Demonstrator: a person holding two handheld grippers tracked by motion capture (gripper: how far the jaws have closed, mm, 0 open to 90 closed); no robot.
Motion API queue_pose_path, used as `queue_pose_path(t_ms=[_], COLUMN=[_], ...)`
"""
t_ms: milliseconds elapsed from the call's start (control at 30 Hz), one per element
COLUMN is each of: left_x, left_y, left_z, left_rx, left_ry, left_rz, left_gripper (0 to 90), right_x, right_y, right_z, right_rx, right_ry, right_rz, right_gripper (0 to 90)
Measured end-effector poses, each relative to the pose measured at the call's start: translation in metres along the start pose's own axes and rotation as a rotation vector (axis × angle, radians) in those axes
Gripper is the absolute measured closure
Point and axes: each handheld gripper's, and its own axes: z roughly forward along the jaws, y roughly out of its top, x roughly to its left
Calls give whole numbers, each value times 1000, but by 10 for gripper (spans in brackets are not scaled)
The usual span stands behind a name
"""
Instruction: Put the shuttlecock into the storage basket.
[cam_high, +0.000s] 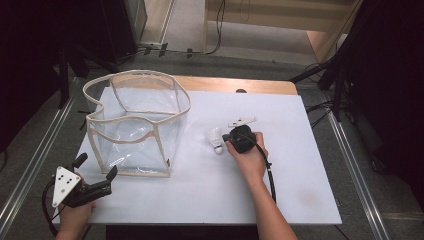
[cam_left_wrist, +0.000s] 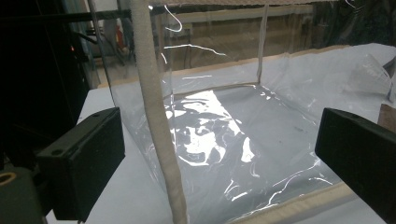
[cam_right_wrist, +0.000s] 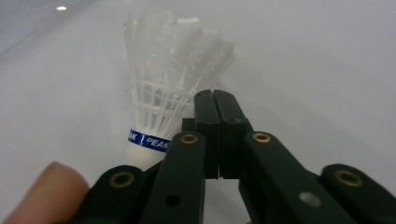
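- Shuttlecock (cam_high: 216, 139), white, with a feathered plastic skirt, a blue band with white lettering and a white cork nose, lies on its side on the white table top (cam_high: 300, 165), near the middle, well to the right of the bag.
- In the right gripper view the shuttlecock (cam_right_wrist: 163, 112) lies just ahead and to the left of the black jaws, skirt pointing away and nose towards the camera.
- Right gripper (cam_high: 226, 137), black, held in the person's right hand (cam_high: 248, 155), points left at the shuttlecock and sits just beside it.
- Its two jaws are pressed flat together in the right gripper view, with nothing between them (cam_right_wrist: 215, 105); the shuttlecock's skirt stands right beside the left jaw, but whether they touch I cannot tell.
- A fingertip shows at the lower left corner of that view.
- Left gripper (cam_high: 96, 165), black with a grey three-cornered plate on top, sits in the left hand (cam_high: 75, 212) at the near left corner of the table.
- Its jaws stand wide apart and hold nothing; they point at the near left corner of the bag.
- Clear plastic bag with cream fabric edging (cam_high: 135, 122) stands upright and open-topped on the left part of the table.
- In the left gripper view one cream corner seam (cam_left_wrist: 159, 126) of the bag rises between the spread jaws, nearer the left one; neither jaw touches it.
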Motion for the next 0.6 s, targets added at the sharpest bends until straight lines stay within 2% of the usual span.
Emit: queue_pose_path(t_ms=[67, 133, 200, 233, 300, 333, 400, 467, 567, 600], left_x=[0, 0, 0, 0, 0, 0, -1, -1, -1, -1], left_y=[0, 0, 0, 0, 0, 0, 0, 0, 0, 0], left_z=[0, 0, 0, 0, 0, 0, 0, 0, 0, 0], left_rx=[2, 2, 2, 2, 3, 4, 4, 5, 5, 5], left_ry=[0, 0, 0, 0, 2, 2, 3, 2, 4, 3], left_rz=[5, 3, 3, 4, 6, 6, 7, 8, 8, 7], left_gripper=[23, 23, 23, 23, 23, 23, 23, 23, 23, 23], right_x=[0, -1, -1, -1, 1, 6, 8, 13, 16, 17], right_y=[0, 1, 1, 1, 1, 0, 0, 0, -2, -3], right_z=[-5, -12, -21, -25, -30, -32, -33, -32, -29, -27], right_rx=[-16, -44, -70, -86, -76, -61, -56, -26, -21, -15], right_ry=[5, -14, -9, 10, 37, 68, 61, 29, 69, 63], right_rz=[3, 7, 20, 17, 4, -8, -3, 4, -9, -10], right_gripper=[753, 600, 431, 348, 104, 0, 0, 0, 0, 0])
